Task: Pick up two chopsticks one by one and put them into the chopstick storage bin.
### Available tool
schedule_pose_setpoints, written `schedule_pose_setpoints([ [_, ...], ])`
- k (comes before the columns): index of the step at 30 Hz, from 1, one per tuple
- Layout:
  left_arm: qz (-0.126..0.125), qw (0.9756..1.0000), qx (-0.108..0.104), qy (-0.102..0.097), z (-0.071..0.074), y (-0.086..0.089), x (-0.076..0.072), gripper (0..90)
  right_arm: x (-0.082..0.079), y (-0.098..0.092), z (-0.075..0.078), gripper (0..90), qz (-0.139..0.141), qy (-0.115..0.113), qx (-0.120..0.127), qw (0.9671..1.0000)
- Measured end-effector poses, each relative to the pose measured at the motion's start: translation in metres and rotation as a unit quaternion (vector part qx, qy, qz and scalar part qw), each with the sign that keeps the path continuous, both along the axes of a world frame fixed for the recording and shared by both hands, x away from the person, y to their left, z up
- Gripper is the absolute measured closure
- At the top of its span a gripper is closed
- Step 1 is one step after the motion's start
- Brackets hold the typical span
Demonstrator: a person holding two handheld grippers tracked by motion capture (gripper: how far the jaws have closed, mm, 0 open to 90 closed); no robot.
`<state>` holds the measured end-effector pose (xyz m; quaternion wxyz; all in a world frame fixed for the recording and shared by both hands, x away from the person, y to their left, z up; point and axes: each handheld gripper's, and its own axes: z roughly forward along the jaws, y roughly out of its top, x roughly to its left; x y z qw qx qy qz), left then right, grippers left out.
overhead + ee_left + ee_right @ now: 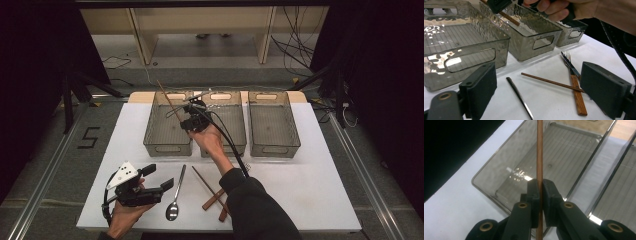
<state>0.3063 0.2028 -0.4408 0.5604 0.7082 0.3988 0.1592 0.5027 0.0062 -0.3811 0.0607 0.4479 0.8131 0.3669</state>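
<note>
My right gripper (187,117) hangs over the left grey bin (167,146), shut on a brown chopstick (167,97) that slants up and to the back left. In the right gripper view the chopstick (539,155) runs straight up between the pressed jaws of the right gripper (540,187), above that bin (499,187). My left gripper (159,176) rests low at the front left, open, with nothing between its jaws. In the left gripper view, the left gripper (541,87) faces a second chopstick (549,81), a wooden-handled fork (577,95) and a spoon handle (519,96) on the white table.
Three grey see-through bins stand in a row at the back: the left one, a middle bin (235,120) and a right bin (274,125). A metal spoon (175,200), the loose chopstick (205,181) and wooden-handled cutlery (215,199) lie near the front edge.
</note>
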Motion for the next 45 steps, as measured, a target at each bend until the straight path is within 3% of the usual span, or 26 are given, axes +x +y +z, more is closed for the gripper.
schedule_pose_setpoints([
  [13, -0.002, 1.0000, -0.002, -0.001, 0.000, 0.000, 0.000, 13.8, 0.010, 0.018, -0.013, 85.2, -0.010, 0.017, -0.008, 0.9998],
  [26, -0.004, 1.0000, -0.004, 0.000, 0.000, 0.000, 0.000, 13.8, 0.018, 0.020, -0.026, 84.1, -0.027, 0.035, -0.026, 0.9987],
  [29, -0.003, 1.0000, -0.004, 0.000, 0.000, 0.000, 0.000, 13.8, 0.019, 0.020, -0.027, 68.0, -0.019, 0.037, -0.016, 0.9990],
  [33, -0.004, 1.0000, -0.004, 0.000, 0.000, 0.000, 0.000, 13.8, 0.018, 0.018, -0.024, 56.5, -0.010, 0.042, -0.001, 0.9991],
  [39, -0.003, 1.0000, -0.003, 0.000, 0.000, 0.000, 0.000, 13.8, 0.006, 0.011, -0.008, 42.4, 0.021, 0.018, 0.009, 0.9996],
  [45, -0.001, 1.0000, -0.005, 0.002, 0.000, 0.000, 0.000, 13.8, -0.018, -0.006, 0.007, 32.7, 0.061, -0.002, 0.018, 0.9980],
])
